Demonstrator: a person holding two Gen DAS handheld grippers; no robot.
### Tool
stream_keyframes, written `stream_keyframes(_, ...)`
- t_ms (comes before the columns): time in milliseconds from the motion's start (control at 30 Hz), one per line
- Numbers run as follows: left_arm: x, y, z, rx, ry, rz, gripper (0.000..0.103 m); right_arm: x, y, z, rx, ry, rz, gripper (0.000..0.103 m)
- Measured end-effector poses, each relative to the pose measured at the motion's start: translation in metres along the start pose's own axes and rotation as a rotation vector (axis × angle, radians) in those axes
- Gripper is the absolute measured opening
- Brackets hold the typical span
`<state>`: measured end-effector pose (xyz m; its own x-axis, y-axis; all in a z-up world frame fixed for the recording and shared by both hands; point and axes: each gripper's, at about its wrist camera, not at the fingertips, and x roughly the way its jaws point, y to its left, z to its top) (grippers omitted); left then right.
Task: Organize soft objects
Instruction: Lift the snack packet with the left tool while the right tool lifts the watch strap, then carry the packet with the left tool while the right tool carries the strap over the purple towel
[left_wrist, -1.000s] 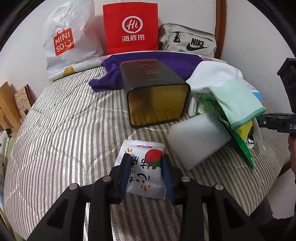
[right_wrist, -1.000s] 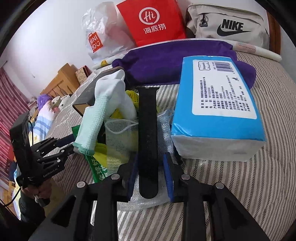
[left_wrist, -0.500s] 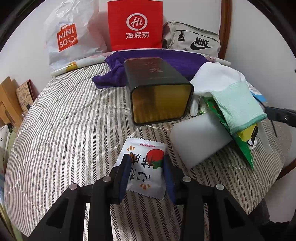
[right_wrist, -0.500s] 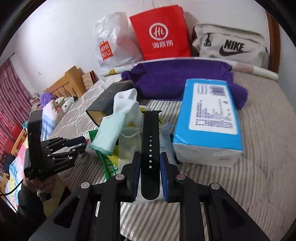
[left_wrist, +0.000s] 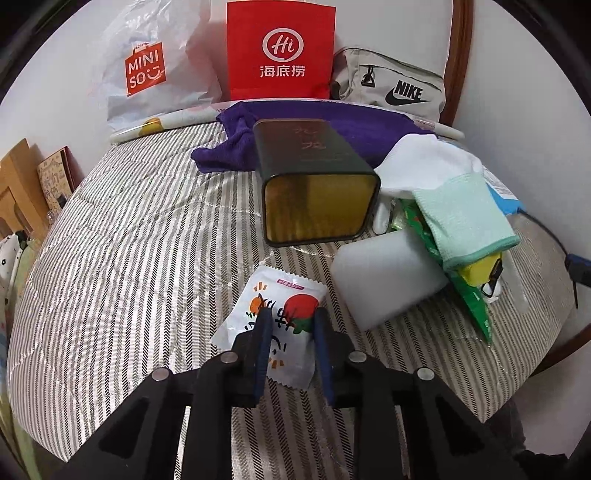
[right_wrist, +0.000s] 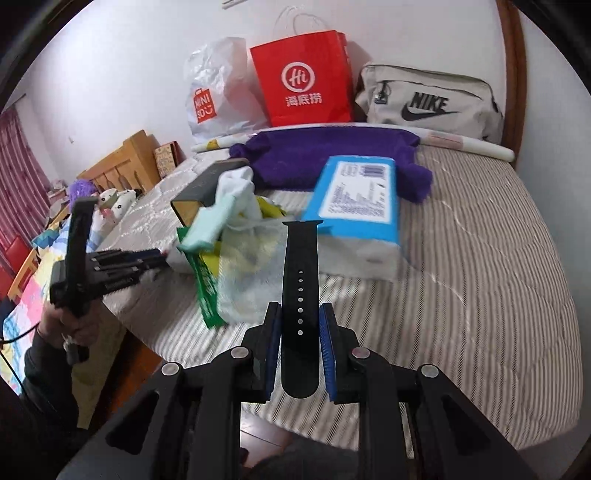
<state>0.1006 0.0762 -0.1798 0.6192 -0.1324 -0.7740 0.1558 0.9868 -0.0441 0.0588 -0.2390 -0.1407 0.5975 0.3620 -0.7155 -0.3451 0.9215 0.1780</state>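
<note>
On a striped bed, the right claw (right_wrist: 298, 332) pinches a black watch strap (right_wrist: 300, 295), lifted clear of the covers. The left claw (left_wrist: 290, 332) sits spread around a white snack packet (left_wrist: 271, 325) lying flat just in front of the open tin box (left_wrist: 317, 184). Beside the box to its right sits a jumble: white pouch (left_wrist: 384, 277), mint-cuffed sock (left_wrist: 454, 206), green wrapper (left_wrist: 469, 295). Behind it lies a purple towel (left_wrist: 236, 147). Sorting looks barely begun; nothing shows inside the box.
</note>
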Motion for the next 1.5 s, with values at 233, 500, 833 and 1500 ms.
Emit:
stream_keyframes(233,0.000,0.000,0.001,0.009,0.008,0.012,0.024,0.001,-0.007,-0.008,0.021,0.001,0.004,0.020)
stream_keyframes(500,0.010,0.009,-0.004,0.065,-0.027,0.128,0.070,0.016,-0.017,-0.027,0.040,0.060,-0.012,0.020)
stream_keyframes(833,0.024,0.026,0.008,0.039,-0.009,0.041,0.081,0.032,-0.023,-0.033,0.044,0.107,-0.024,0.020)
stream_keyframes(1500,0.013,0.032,0.000,0.014,-0.044,0.083,0.040,0.024,-0.023,-0.029,0.050,0.091,-0.038,0.020)
